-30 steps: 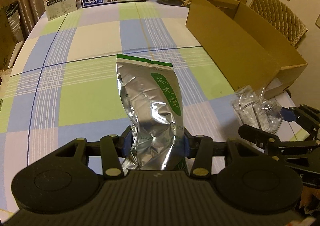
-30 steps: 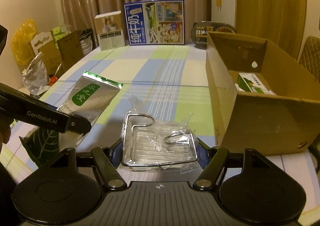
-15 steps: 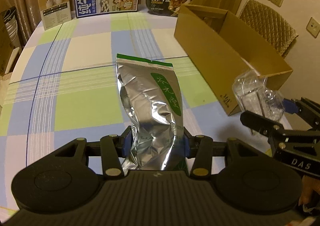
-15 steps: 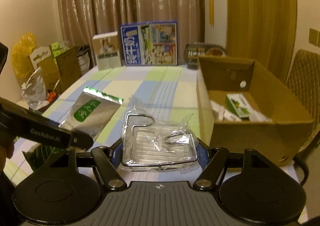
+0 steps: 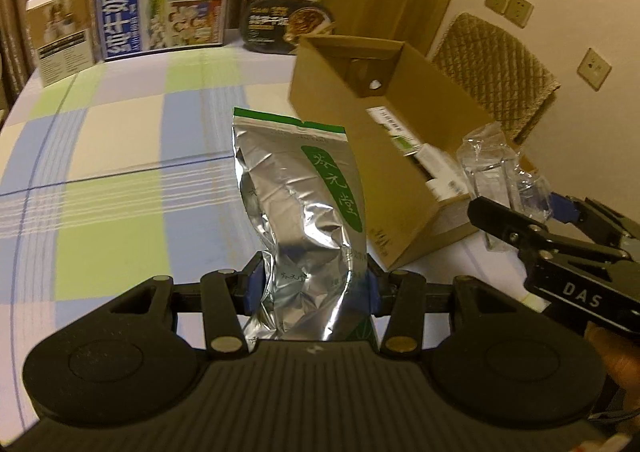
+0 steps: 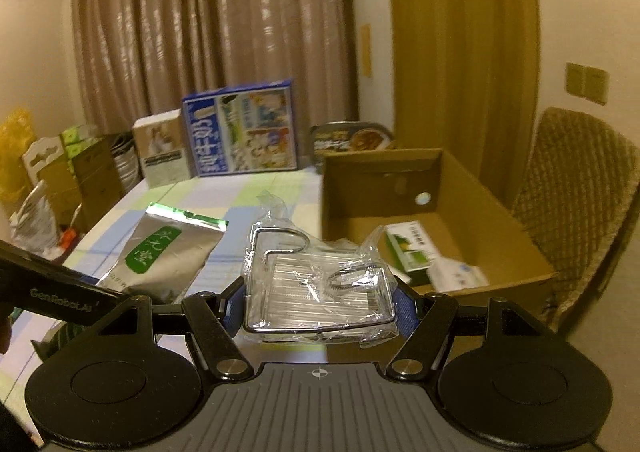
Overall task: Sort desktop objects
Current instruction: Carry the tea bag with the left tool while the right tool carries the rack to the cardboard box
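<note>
**Both grippers loaded, beside open carton**

Left gripper point(image 5: 310, 288): clamped on lower end of crinkled silver foil pouch with green label point(image 5: 298, 208); pouch raised clear of checked blue, green and cream tablecloth point(image 5: 100, 188), top edge pointing away from camera.

Right gripper point(image 6: 320, 302): clamped on chrome wire rack wrapped in clear plastic film point(image 6: 316, 284), blue pads pressed to both sides of frame. Held in air just beside near left corner of open brown cardboard box point(image 6: 472, 208), partly overlapping its front wall in right wrist view.

Inside box: green-and-white small carton point(image 6: 412, 248) and white packet point(image 6: 456, 272) on floor near front. Round hole in far wall.

Along far table edge: blue milk carton box with printed pictures point(image 5: 164, 4), tan upright box point(image 5: 60, 32) left of it, black oval ready-meal tray point(image 5: 286, 24) leaning behind cardboard box.

Quilted tan chair back point(image 6: 576, 196) immediately right of box. Brown curtain point(image 6: 208, 24) behind table.
</note>
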`<action>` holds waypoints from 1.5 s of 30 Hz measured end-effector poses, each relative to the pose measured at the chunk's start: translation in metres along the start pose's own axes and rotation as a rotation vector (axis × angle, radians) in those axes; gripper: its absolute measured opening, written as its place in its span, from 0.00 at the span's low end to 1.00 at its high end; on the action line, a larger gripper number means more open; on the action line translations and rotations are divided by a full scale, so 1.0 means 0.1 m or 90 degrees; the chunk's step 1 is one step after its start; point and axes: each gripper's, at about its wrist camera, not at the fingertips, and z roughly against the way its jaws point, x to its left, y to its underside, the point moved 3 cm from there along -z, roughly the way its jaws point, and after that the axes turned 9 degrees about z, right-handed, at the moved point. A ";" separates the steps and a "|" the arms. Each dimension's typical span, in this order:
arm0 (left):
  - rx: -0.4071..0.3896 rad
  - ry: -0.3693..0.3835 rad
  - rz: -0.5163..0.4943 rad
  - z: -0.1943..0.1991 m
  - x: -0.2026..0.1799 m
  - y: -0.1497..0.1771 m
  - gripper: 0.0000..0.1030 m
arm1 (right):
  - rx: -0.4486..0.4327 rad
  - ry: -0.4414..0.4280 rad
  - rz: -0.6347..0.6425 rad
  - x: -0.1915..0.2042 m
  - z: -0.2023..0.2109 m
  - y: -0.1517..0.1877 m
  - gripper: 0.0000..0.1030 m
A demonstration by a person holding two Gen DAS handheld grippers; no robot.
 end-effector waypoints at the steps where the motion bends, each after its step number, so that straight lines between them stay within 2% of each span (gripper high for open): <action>1: 0.001 0.005 -0.001 -0.01 -0.05 -0.03 0.41 | -0.001 0.005 -0.003 -0.05 0.01 -0.01 0.66; 12: 0.010 0.059 -0.018 -0.26 -0.64 -0.30 0.41 | -0.013 0.047 -0.020 -0.56 -0.01 -0.10 0.66; 20: 0.005 0.080 -0.019 -0.49 -0.92 -0.57 0.41 | -0.014 0.068 -0.015 -0.91 -0.15 -0.16 0.66; 32: 0.010 0.098 0.009 -0.96 -1.14 -0.99 0.41 | -0.005 0.082 -0.012 -1.32 -0.57 -0.30 0.66; 45: 0.028 0.101 0.039 -1.35 -1.11 -1.07 0.41 | 0.015 0.078 -0.017 -1.49 -0.95 -0.27 0.66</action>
